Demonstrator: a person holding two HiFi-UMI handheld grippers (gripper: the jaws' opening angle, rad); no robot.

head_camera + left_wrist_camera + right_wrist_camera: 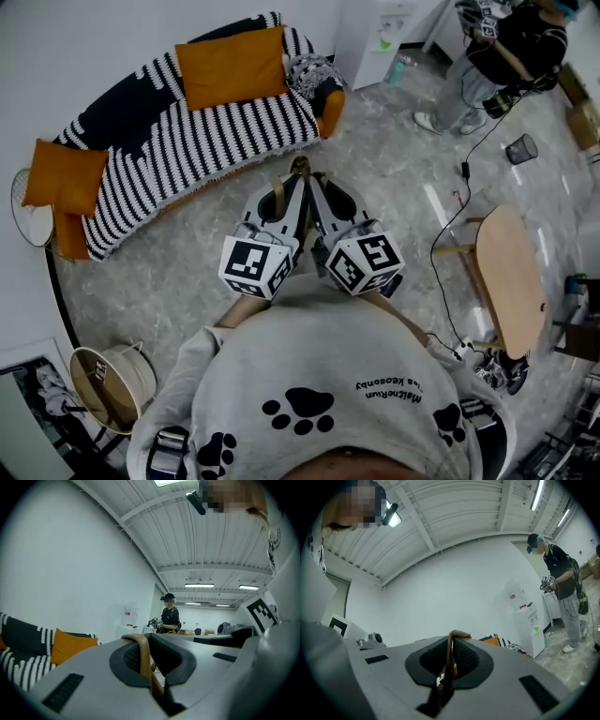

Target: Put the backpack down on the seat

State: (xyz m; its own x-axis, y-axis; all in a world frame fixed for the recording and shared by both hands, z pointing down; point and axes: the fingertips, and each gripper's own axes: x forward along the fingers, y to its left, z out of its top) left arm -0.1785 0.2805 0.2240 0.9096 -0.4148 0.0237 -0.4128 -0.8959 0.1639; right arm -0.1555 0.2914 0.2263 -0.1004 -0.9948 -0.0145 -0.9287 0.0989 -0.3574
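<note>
My left gripper point(292, 178) and right gripper point(314, 180) are side by side in front of my chest, both pointing level toward the sofa point(216, 141). Each is shut on a brown backpack strap point(278, 199). The strap point(146, 663) runs up between the pads in the left gripper view. In the right gripper view the strap point(450, 656) loops over the jaw tips. The backpack's body is hidden beneath the grippers. The sofa has a black-and-white striped throw and orange cushions point(230, 66), and stands a short way ahead on the left point(18, 667).
Another person point(497, 56) stands at the far right beside a white water dispenser point(375, 33). A round wooden table point(511, 277) is on the right, with a black cable point(459, 216) on the floor. A round basket point(112, 384) sits at lower left.
</note>
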